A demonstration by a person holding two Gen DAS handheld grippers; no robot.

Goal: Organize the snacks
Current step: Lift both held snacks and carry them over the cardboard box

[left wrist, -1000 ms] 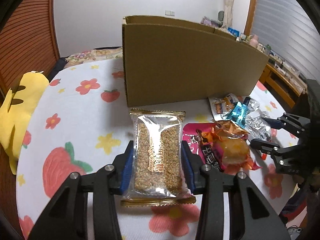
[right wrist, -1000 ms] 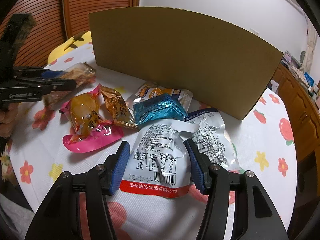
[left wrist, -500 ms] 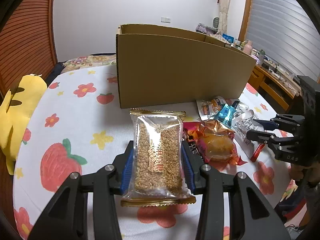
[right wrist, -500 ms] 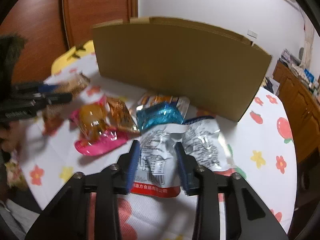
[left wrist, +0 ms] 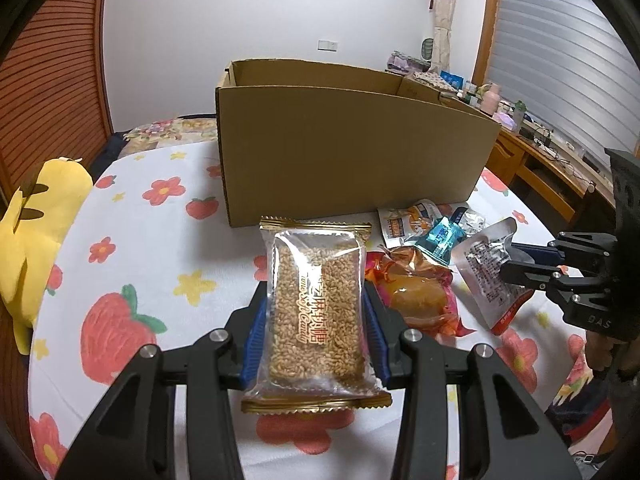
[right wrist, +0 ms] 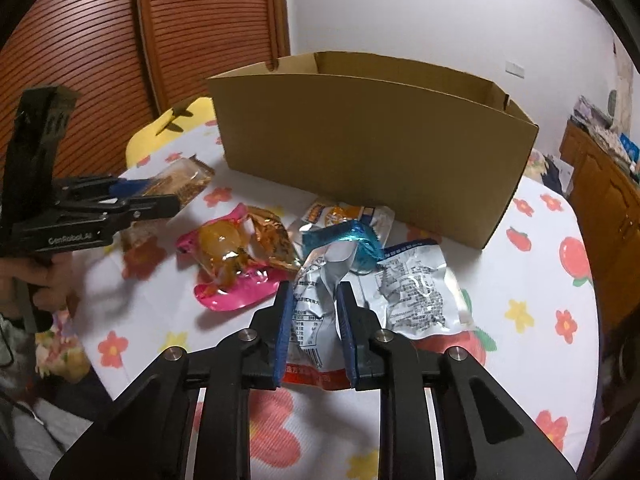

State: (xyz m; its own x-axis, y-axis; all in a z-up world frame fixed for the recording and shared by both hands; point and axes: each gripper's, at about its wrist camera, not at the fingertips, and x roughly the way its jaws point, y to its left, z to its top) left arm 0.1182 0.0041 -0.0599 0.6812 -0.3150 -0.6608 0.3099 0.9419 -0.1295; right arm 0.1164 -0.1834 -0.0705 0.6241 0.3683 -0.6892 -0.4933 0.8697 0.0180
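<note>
Both our tools grip snacks

Our left tool [left wrist: 316,312] clasps the sesame bar [left wrist: 314,306]; our right tool [right wrist: 314,316], just closing, pinches the silver packet [right wrist: 316,300] before the cardboard box [right wrist: 372,144].

Each camera sits just behind its own tool and looks forward and downward along the fingers. The left view faces the cardboard box [left wrist: 352,152] from its left front corner, close over the flowered desk [left wrist: 132,240], with the right tool [left wrist: 510,266] entering at its right edge. The right view faces the same box [right wrist: 372,152] from the opposite side, the left tool [right wrist: 160,196] at its left edge. Both share the box and the snack pile [right wrist: 288,256] before it.
</note>
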